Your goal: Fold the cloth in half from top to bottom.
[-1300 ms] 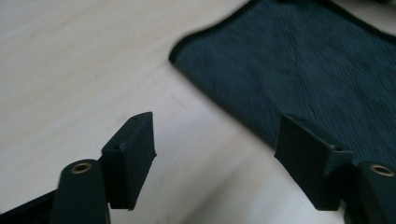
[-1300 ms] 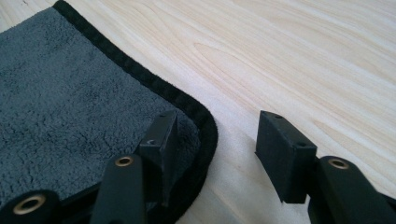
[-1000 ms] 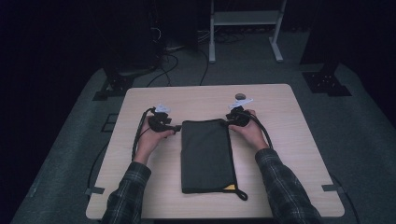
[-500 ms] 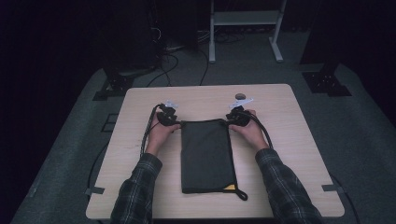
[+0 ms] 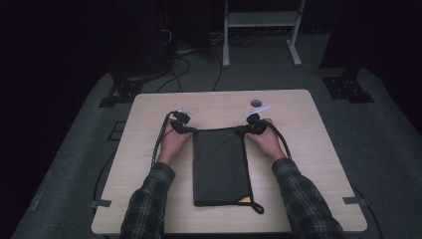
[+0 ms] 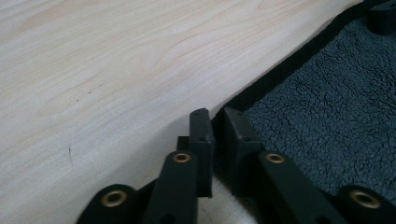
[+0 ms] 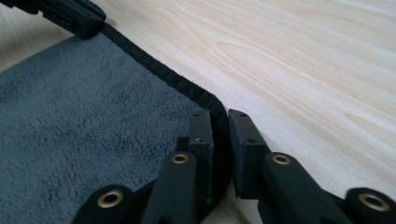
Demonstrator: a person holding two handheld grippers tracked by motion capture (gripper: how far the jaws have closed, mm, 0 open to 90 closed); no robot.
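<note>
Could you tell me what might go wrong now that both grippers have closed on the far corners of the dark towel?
The left gripper and right gripper each pinch only the towel's black edge binding, so a corner may slip out when lifted. The towel looks folded, so a lower layer could stay on the table. Uneven lifting might skew it.

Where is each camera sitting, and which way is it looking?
High view: above the person's side, looking forward and down at the table; forearms, left gripper, right gripper.
Left gripper view: on the left gripper, looking along its jaws, shut on the cloth's corner.
Right gripper view: on the right gripper, jaws pinching the other far corner.
Shared: both gripper views show the same dark fleecy cloth and wood.
</note>
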